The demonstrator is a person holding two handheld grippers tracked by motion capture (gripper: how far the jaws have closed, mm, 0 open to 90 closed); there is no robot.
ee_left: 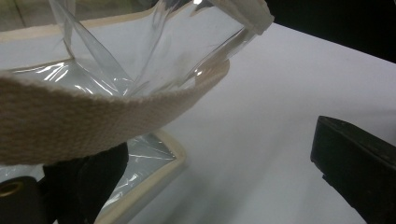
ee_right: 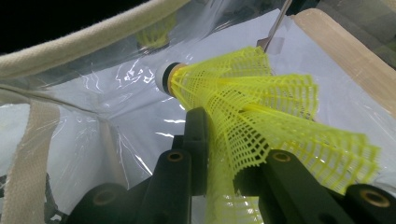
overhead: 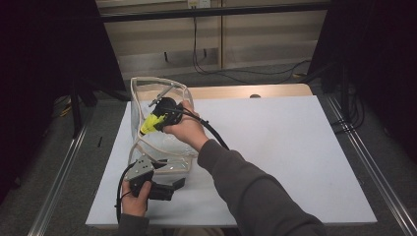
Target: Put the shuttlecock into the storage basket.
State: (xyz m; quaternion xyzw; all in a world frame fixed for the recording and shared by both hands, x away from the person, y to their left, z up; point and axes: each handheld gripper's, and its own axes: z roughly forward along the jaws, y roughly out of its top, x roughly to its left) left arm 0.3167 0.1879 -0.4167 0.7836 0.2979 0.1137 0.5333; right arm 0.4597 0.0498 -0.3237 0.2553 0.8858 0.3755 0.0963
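Note:
A clear plastic bag [overhead: 158, 87] with cream canvas trim stands on the left of the white table [overhead: 275, 147], its mouth held up. My right gripper [overhead: 156, 117] reaches into that mouth and is shut on a yellow mesh shuttlecock [overhead: 147, 125]. In the right gripper view the jaws [ee_right: 219, 140] pinch the shuttlecock's skirt [ee_right: 252, 102], and its white cork points into the bag [ee_right: 116, 98]. My left gripper [overhead: 169, 174] sits at the bag's near edge with its jaws wide apart. In the left gripper view the bag's canvas strap [ee_left: 70, 126] drapes over the left jaw; the right jaw is clear of it.
A wooden board [overhead: 246, 91] shows past the table's far edge. Cables [overhead: 221, 69] lie on the floor beyond it. Metal rails [overhead: 54, 187] run along both sides of the table. The right half of the white surface is bare.

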